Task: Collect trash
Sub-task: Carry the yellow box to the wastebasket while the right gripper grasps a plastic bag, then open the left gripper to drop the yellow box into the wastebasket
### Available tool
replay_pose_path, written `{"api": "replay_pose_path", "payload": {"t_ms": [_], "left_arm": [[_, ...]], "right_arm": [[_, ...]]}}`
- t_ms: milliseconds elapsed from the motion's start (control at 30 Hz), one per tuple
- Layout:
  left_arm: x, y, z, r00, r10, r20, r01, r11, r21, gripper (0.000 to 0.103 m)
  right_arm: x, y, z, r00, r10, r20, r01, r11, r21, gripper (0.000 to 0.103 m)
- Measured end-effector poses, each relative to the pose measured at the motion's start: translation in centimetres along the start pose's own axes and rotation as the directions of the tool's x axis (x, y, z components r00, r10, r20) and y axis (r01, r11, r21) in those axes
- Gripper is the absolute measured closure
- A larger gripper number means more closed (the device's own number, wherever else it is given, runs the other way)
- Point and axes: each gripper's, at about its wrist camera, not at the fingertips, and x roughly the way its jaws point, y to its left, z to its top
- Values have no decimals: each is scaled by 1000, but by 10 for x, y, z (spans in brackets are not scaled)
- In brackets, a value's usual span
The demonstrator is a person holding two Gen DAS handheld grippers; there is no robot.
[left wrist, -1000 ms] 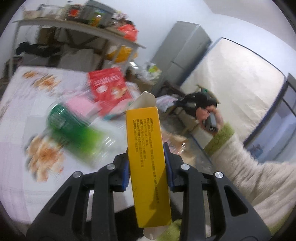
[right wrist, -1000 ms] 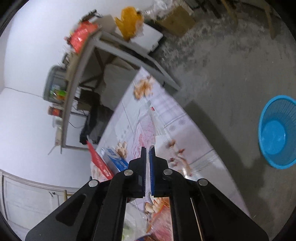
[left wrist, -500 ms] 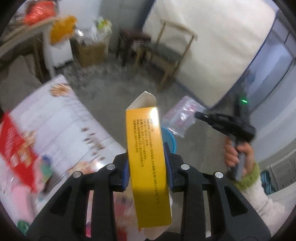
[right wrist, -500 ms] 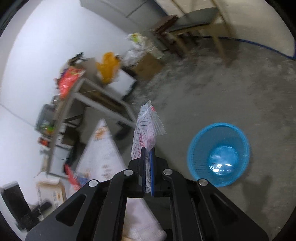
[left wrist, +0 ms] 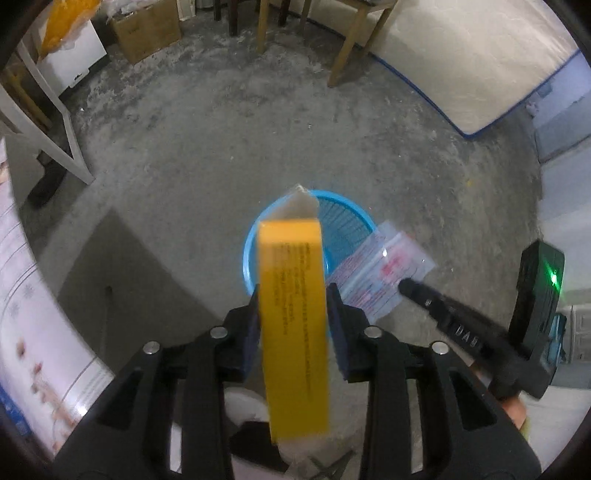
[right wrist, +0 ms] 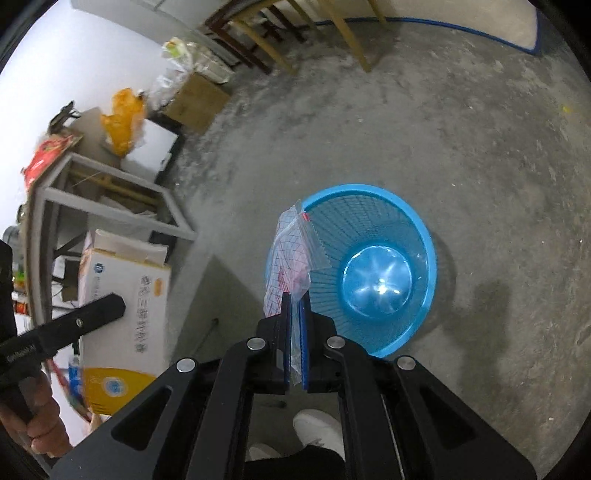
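Observation:
My left gripper point(left wrist: 293, 293) is shut on a tall yellow carton point(left wrist: 293, 325) with an open top flap, held above the blue mesh waste basket point(left wrist: 347, 218) on the concrete floor. My right gripper point(right wrist: 295, 299) is shut on a clear plastic zip bag with red print point(right wrist: 290, 254), held at the basket's point(right wrist: 417, 225) left rim. The bag point(left wrist: 380, 275) and the right gripper point(left wrist: 402, 284) also show in the left wrist view, at the basket's right. The carton point(right wrist: 125, 295) and the left gripper point(right wrist: 114, 304) show at the left of the right wrist view.
The table with a patterned cloth point(left wrist: 33, 332) lies at the left. A metal shelf frame point(right wrist: 110, 195), a cardboard box point(left wrist: 147, 26), wooden chair legs point(left wrist: 351, 48) and a leaning mattress point(left wrist: 461, 66) ring the floor. My white shoe point(right wrist: 317, 428) is below the right gripper.
Both grippers swung away from the table and down toward the floor. The blue basket now sits right under the carton and the bag.

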Motion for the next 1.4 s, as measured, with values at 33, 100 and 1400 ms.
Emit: {"api": "replay_pose_path", "payload": {"t_ms": [33, 100, 1400], "left_arm": [[3, -2, -1, 1000, 8, 0, -8, 1000, -10, 47], [7, -3, 4, 1000, 7, 14, -7, 999, -43, 38], [-293, 137, -426, 704, 35, 709, 196, 951, -241, 9]], "right_arm": [[8, -5, 2, 1000, -20, -18, 20, 1000, 6, 95], [18, -15, 6, 999, -39, -38, 40, 999, 30, 83], [-197, 168, -192, 952, 301, -53, -281, 792, -542, 27]]}}
